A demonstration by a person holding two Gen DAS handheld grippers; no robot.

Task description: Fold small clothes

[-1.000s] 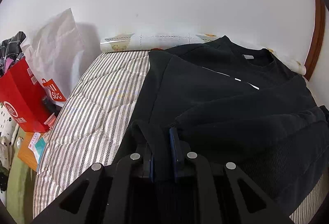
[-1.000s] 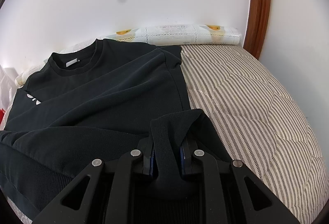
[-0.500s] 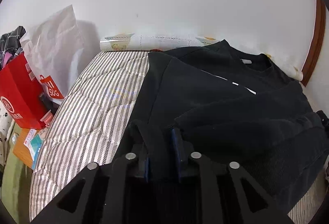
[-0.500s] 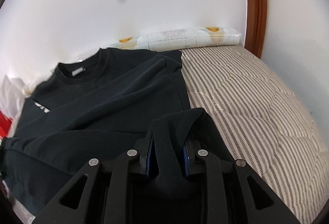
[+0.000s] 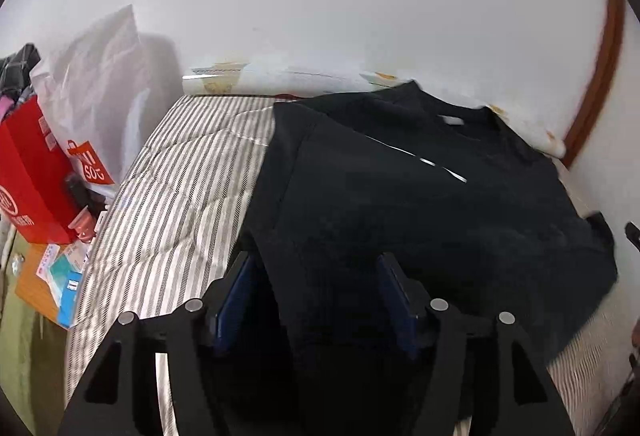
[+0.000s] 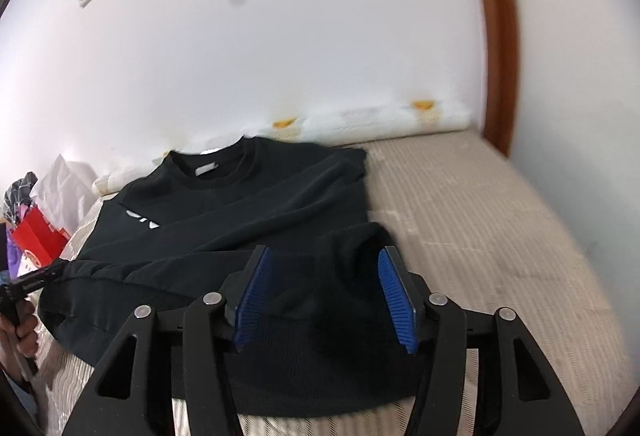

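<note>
A black sweatshirt (image 5: 400, 195) with a white chest print lies on the striped mattress (image 5: 180, 195), its bottom hem folded up over the body. It also shows in the right wrist view (image 6: 248, 211). My left gripper (image 5: 316, 276) is open, its blue pads spread either side of the near left hem. My right gripper (image 6: 324, 272) is open, its blue pads (image 6: 252, 296) spread over the near right hem. Neither holds the cloth. The left gripper's tip (image 6: 36, 280) and a hand show at the right wrist view's left edge.
A red paper bag (image 5: 32, 171) and a white plastic bag (image 5: 100, 95) stand left of the bed. A rolled patterned pad (image 6: 380, 115) lies along the white wall. A brown wooden frame (image 6: 492, 35) rises at the right. Bare mattress (image 6: 480, 215) lies right of the sweatshirt.
Both grippers were shut on the sweatshirt's hem; both have opened and let it go. The hem now rests folded on the body, and both views have shifted.
</note>
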